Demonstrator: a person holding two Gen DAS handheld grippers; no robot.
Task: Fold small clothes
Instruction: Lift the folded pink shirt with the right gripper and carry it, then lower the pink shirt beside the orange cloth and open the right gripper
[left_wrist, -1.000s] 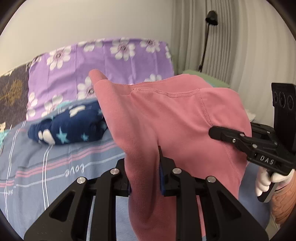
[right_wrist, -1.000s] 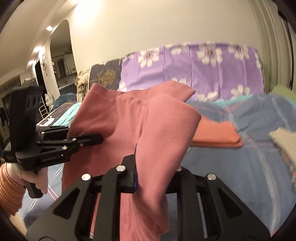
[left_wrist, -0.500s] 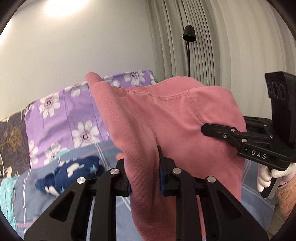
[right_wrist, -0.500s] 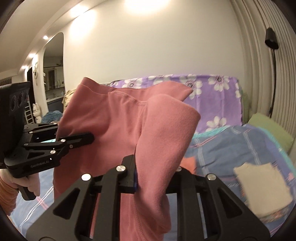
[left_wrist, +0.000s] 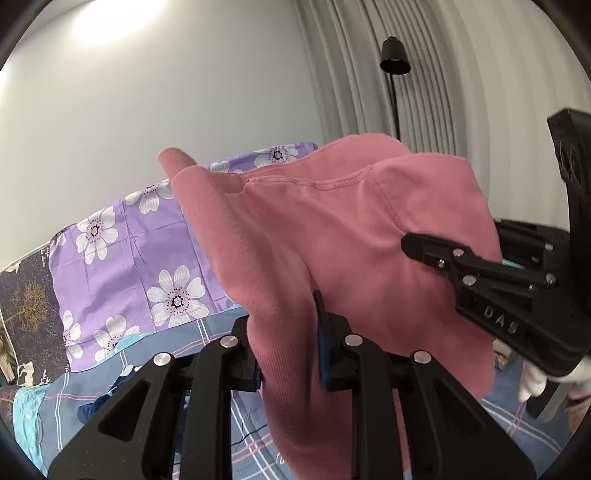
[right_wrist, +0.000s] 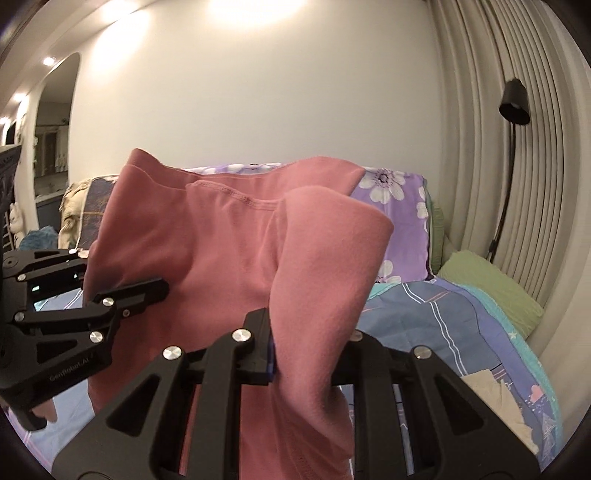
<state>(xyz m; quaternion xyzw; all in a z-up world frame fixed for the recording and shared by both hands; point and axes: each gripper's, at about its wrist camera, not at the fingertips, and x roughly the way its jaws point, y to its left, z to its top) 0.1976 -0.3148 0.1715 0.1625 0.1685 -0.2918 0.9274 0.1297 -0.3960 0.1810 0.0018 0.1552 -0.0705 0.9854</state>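
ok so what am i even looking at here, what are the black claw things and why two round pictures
There is no robot here. A person holds a hand-held grasping tool in each hand, and each tool carries a wide-angle camera looking forward along its two fingers, hence two round pictures.

The left wrist view shows the left tool at the bottom, with the right tool reaching in from the right edge. The right wrist view shows the right tool at the bottom, with the left tool coming in from the left.

Both tools are shut on one pink garment, holding it up in the air between them.

Below is a bed with a blue striped cover. On it lie purple flowered bedding, a green pillow and a beige cloth. A black lamp stands by the curtains.
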